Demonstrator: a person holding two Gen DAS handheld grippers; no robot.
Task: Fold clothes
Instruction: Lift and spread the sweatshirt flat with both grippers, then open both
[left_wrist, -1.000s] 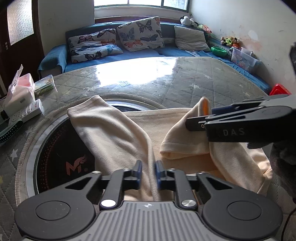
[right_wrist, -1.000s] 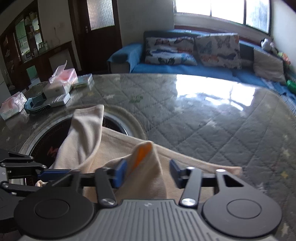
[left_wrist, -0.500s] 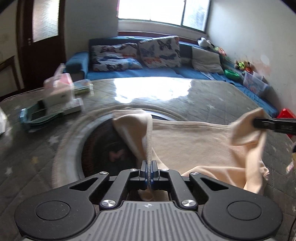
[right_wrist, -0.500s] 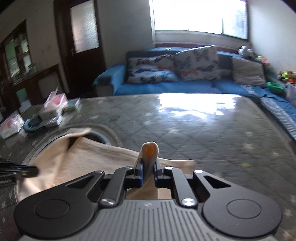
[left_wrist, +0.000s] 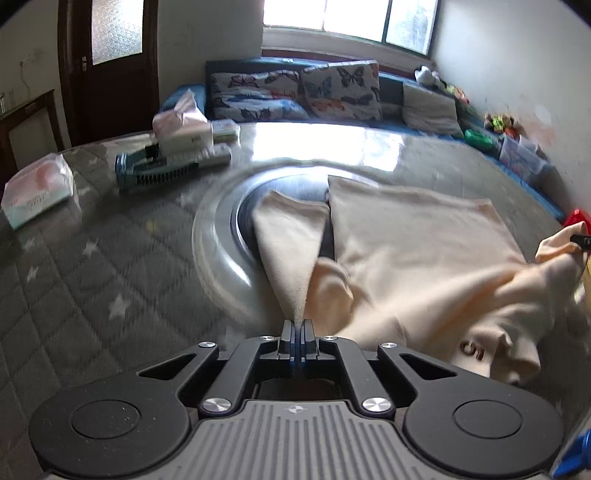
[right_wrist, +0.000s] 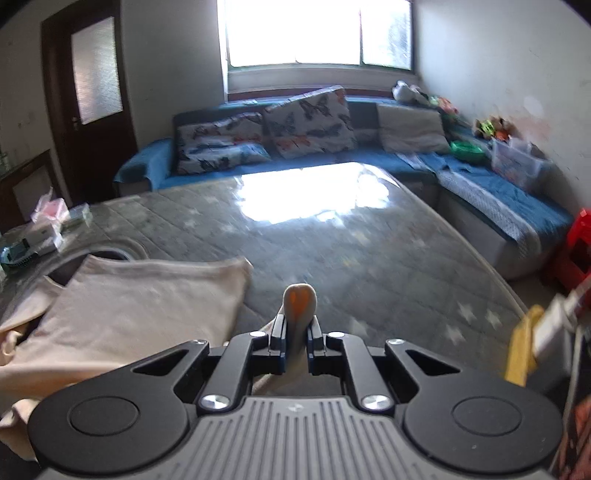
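Observation:
A cream long-sleeved garment lies on the grey quilted table, partly over a round inset. My left gripper is shut on its left sleeve and holds it taut above the table. My right gripper is shut on the other sleeve's cuff, whose orange lining shows; the garment's body lies to its left. The right gripper's tip shows at the far right edge of the left wrist view, with cloth in it.
Tissue packs, a blue comb-like item and boxes sit at the table's left. A blue sofa with butterfly cushions runs behind and along the right wall. A red stool stands at right.
Both grippers closed on the sleeves, then pulled apart and back, left to the left, right to the right. The sleeves, which lay folded over the body, are now drawn outward.

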